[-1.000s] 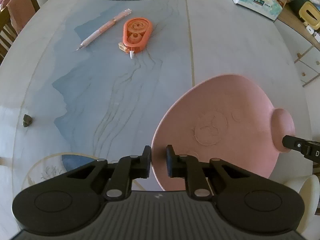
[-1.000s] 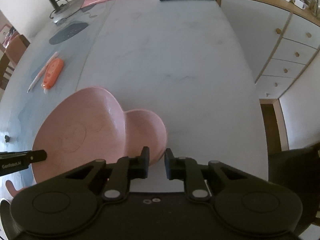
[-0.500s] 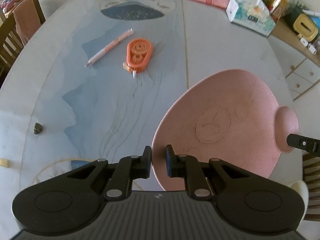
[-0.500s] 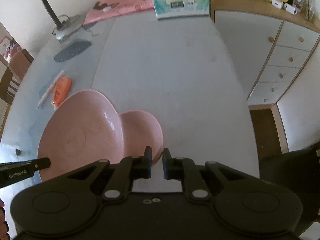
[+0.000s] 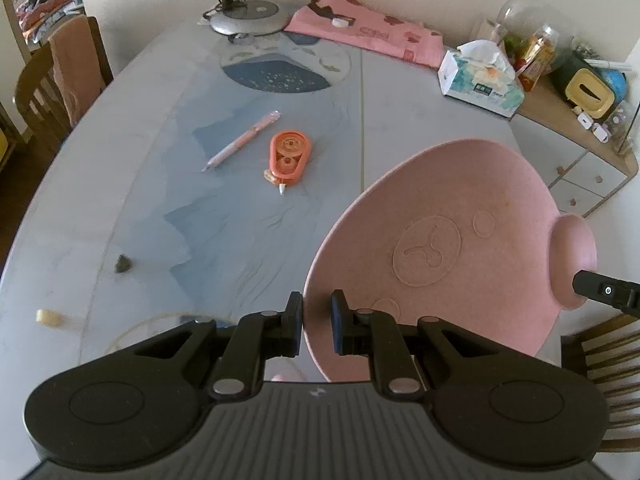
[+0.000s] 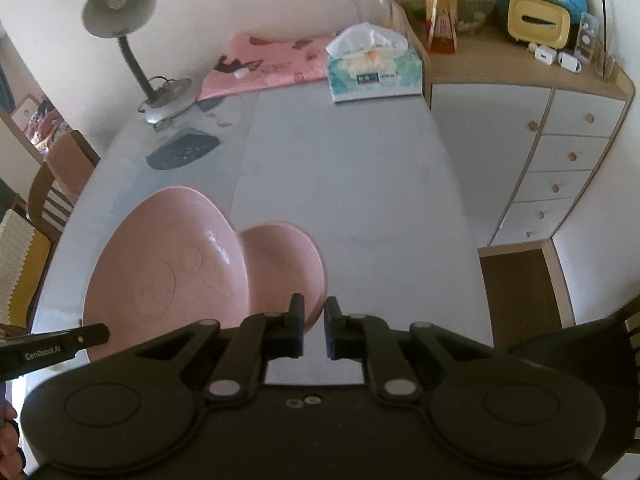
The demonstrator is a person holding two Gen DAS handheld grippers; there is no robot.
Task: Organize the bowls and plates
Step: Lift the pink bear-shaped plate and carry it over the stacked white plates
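A pink bear-shaped plate [image 5: 440,240] with a round ear [image 5: 572,264] hangs tilted above the grey table [image 5: 120,208]. My left gripper [image 5: 317,316] is shut on the plate's near left rim. Across the plate, a finger of my right gripper [image 5: 602,292] reaches the ear. In the right wrist view the same plate [image 6: 168,272] fills the lower left, and my right gripper [image 6: 314,320] is shut on the edge of its ear [image 6: 280,264]. A finger of my left gripper [image 6: 60,346] shows at the plate's left rim.
On the table lie a pink pen [image 5: 242,140], an orange correction-tape roller [image 5: 289,156], a dark scrap [image 5: 122,263], a lamp base [image 5: 248,18], a pink cloth [image 5: 360,32] and a tissue box [image 5: 482,82]. A drawer cabinet [image 6: 560,152] stands right; chairs [image 5: 60,80] flank the table.
Both grippers have risen with the pink plate between them, so the table has dropped away and more of the room shows. The right jaws have drawn tighter on the ear.
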